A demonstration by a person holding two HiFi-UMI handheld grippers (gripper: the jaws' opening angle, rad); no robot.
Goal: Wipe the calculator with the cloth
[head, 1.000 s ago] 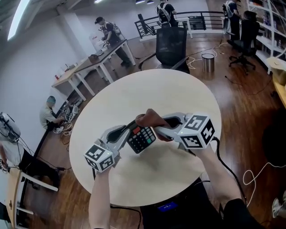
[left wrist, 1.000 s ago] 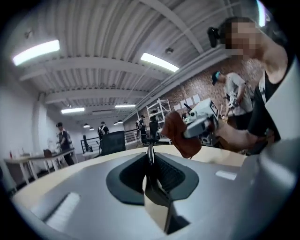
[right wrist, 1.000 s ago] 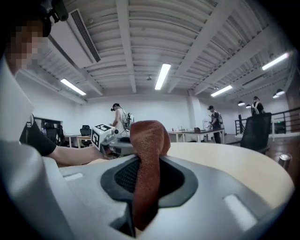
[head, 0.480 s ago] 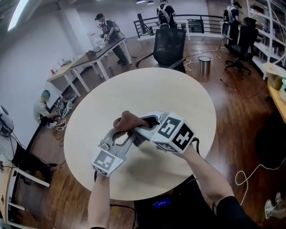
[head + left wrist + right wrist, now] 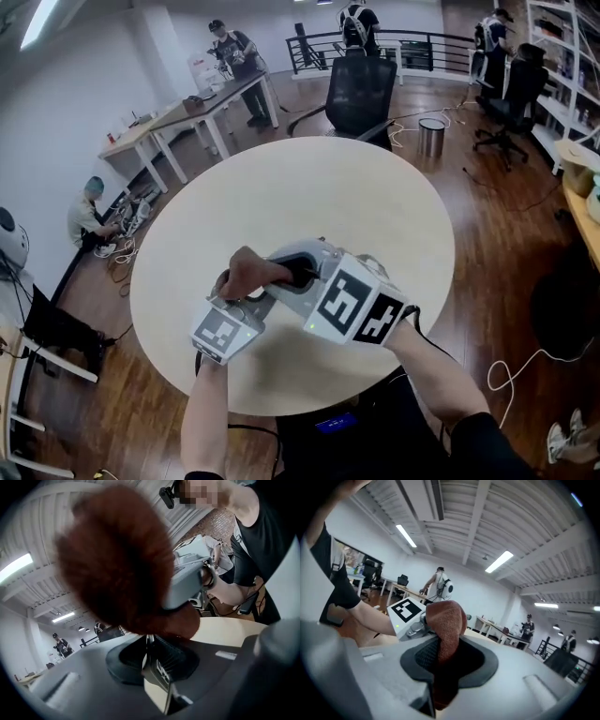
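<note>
item: light. i see bright, even indoor light from ceiling strips [image 5: 407, 536], at 10 and 2 o'clock in the right gripper view, 9 o'clock in the left.
item: focus. head view sharp; cloth [image 5: 117, 559] in the left gripper view a dark, blurred mass toward 11 o'clock.
item: distortion. all views fisheye, straight lines bowed; both gripper views ringed in black.

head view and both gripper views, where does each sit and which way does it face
Head view: on the person's head, looking down at the table; left forearm and right forearm show.
Left gripper view: on the left gripper, facing the person's torso; fingers shut on the calculator.
Right gripper view: on the right gripper, facing the left forearm; fingers shut on the cloth.
All three show the cloth.
</note>
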